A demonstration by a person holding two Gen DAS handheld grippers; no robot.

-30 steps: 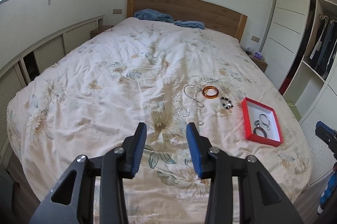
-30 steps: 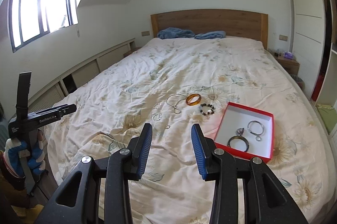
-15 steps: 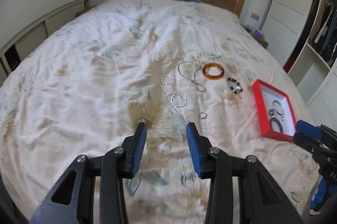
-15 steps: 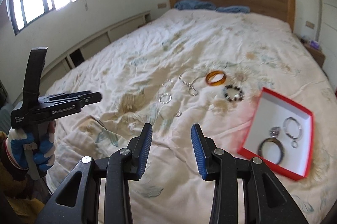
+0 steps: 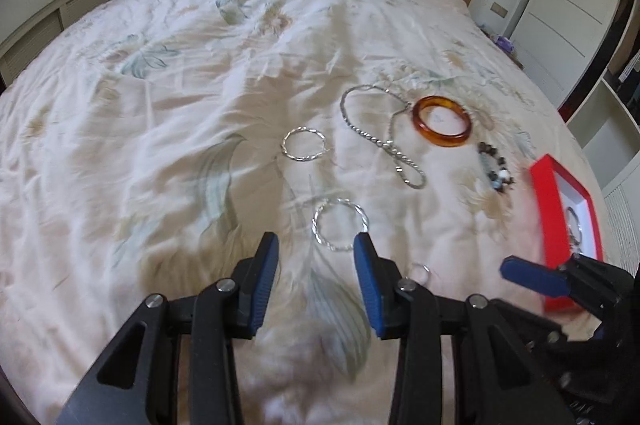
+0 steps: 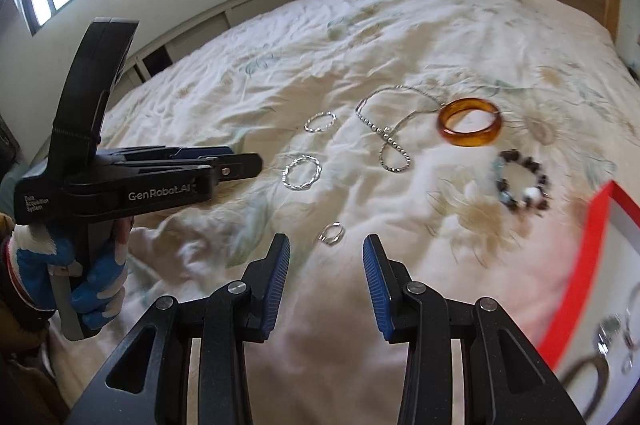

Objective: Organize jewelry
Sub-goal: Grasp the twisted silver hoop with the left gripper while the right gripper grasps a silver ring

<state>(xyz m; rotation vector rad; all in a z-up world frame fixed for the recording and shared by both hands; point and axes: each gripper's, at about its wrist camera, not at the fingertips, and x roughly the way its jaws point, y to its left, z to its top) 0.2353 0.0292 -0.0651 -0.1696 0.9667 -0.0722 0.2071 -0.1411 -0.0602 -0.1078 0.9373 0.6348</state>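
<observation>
Jewelry lies scattered on the cream floral bedspread (image 5: 168, 113) ahead of both grippers. The left gripper (image 5: 316, 257) hangs with its blue-padded fingers (image 5: 267, 265) released and apart, nothing between them; a twisted silver hoop bracelet (image 5: 339, 225) sits just beyond the tips, slightly toward the right finger. A second twisted silver hoop (image 5: 304, 143) lies farther out, and a small silver ring (image 5: 420, 271) rests just outside the right finger. Beyond these, a silver chain necklace (image 5: 376, 137) loops beside a translucent amber bangle (image 5: 442, 121), with a dark beaded bracelet (image 5: 496, 165) to its right. The red cardboard box with white lining (image 5: 560, 201) stands well right of the fingers, holding what seem to be a few metal rings, though motion blur makes them hard to tell.

The right gripper (image 6: 326, 265) is likewise unclenched and empty, the small silver ring just ahead between its tips. A blue-and-white gloved hand (image 6: 92, 281) grips the left tool's handle off to the left.
</observation>
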